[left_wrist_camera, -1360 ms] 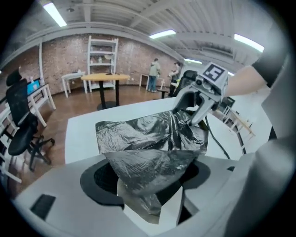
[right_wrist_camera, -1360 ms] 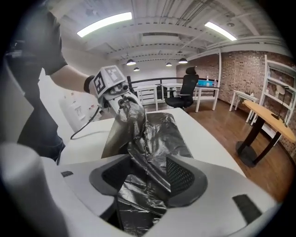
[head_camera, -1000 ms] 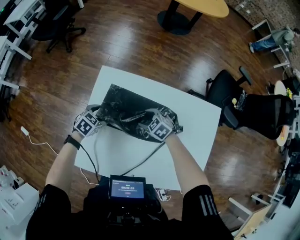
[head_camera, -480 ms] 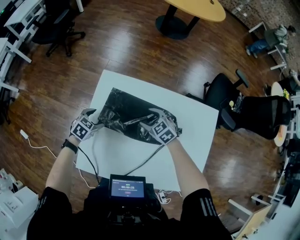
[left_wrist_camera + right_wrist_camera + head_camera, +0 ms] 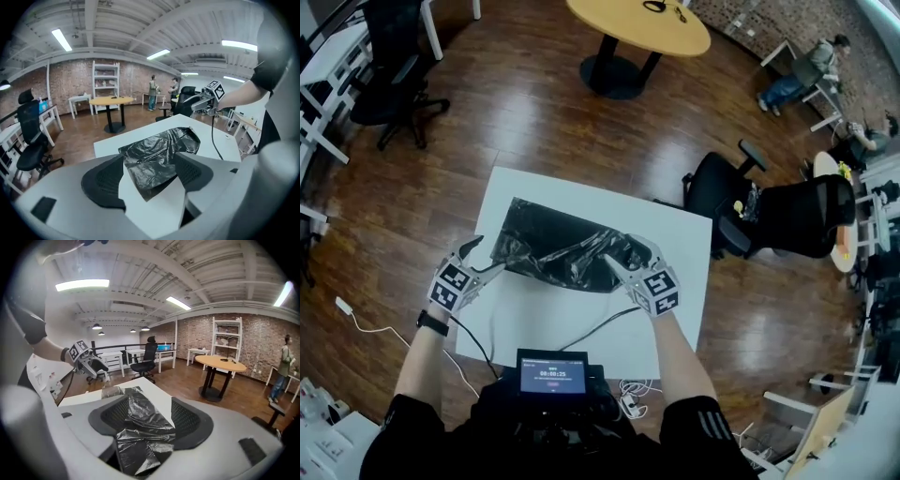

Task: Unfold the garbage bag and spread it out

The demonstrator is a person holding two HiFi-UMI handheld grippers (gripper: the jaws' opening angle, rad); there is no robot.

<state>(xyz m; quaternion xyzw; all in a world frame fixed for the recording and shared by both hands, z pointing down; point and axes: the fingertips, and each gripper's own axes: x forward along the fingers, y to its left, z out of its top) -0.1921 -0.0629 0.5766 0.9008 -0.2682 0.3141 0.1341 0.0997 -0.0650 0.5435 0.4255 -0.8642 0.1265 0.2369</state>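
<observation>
Black plastic of the garbage bag [image 5: 558, 248] lies crumpled and half-spread on the white table [image 5: 675, 239]; the left gripper [image 5: 483, 258] gapes, a bag corner between its jaws; the right gripper [image 5: 621, 251] is released around a bunched fold; each should probably pinch an edge, then draw outward low and slowly.

Head view: right tongs [image 5: 623, 253] sit over right end of garbage bag [image 5: 553, 246], edge there hidden. Desk [image 5: 675, 234] near edge lost behind screen [image 5: 553, 375]; screen text too small to read. Bits on round table [image 5: 619, 19] too small to name. Right gripper view: bag's near end partly hidden in tongs' throat. Left gripper view: left tongs [image 5: 150, 161] touching bag corner or not, cannot tell.
</observation>
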